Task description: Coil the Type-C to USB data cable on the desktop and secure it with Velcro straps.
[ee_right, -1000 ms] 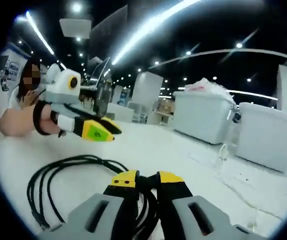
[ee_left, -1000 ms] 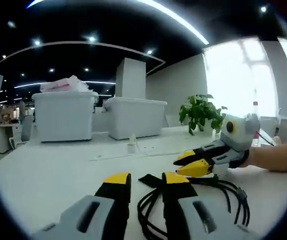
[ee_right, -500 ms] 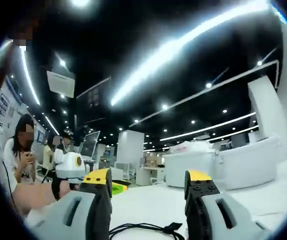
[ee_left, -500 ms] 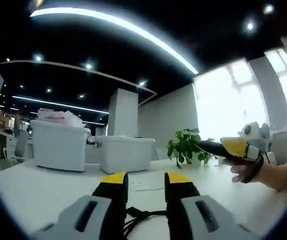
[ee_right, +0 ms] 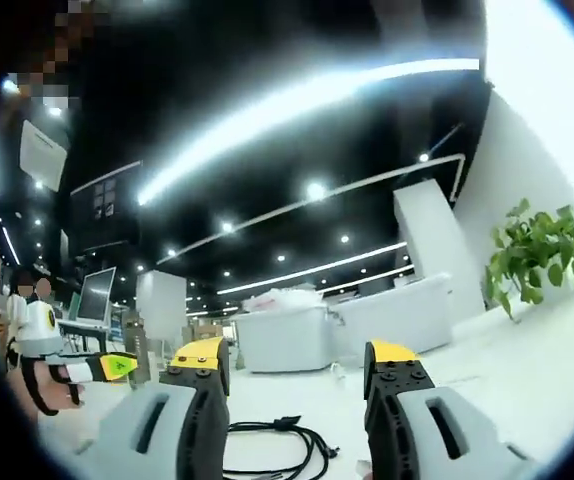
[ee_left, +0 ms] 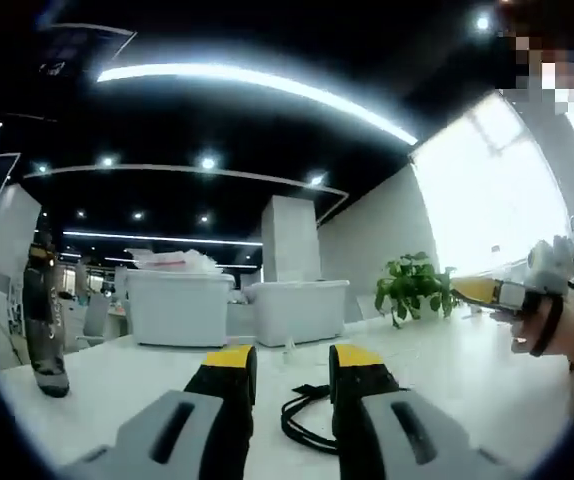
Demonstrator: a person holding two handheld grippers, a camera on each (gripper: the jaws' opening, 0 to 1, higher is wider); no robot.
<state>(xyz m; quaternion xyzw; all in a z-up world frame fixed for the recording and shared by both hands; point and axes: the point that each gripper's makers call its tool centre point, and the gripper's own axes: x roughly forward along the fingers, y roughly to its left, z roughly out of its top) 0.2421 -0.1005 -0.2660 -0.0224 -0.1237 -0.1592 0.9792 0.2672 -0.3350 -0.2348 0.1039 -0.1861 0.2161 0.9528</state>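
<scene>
A black coiled data cable (ee_left: 302,422) lies on the white desktop (ee_left: 127,390), beyond and below the gap of my left gripper (ee_left: 293,360), whose yellow-tipped jaws stand apart with nothing between them. In the right gripper view the same cable (ee_right: 279,436) rests low between the jaws of my right gripper (ee_right: 295,355), which is open wide and holds nothing. Both grippers hover above the desk, clear of the cable. The right gripper (ee_left: 492,292) shows at the right of the left gripper view, held by a hand. The left gripper (ee_right: 107,367) shows at the left of the right gripper view.
Two white storage bins (ee_left: 179,310) (ee_left: 304,312) stand at the back of the desk, with a green potted plant (ee_left: 413,286) to their right. A dark bottle (ee_left: 45,332) stands upright at the left. People sit at the far left (ee_right: 15,310).
The right gripper, shut over the cable a second ago, has opened and lifted off it. Both grippers have risen and tilted up, and the cable now lies lower in both views.
</scene>
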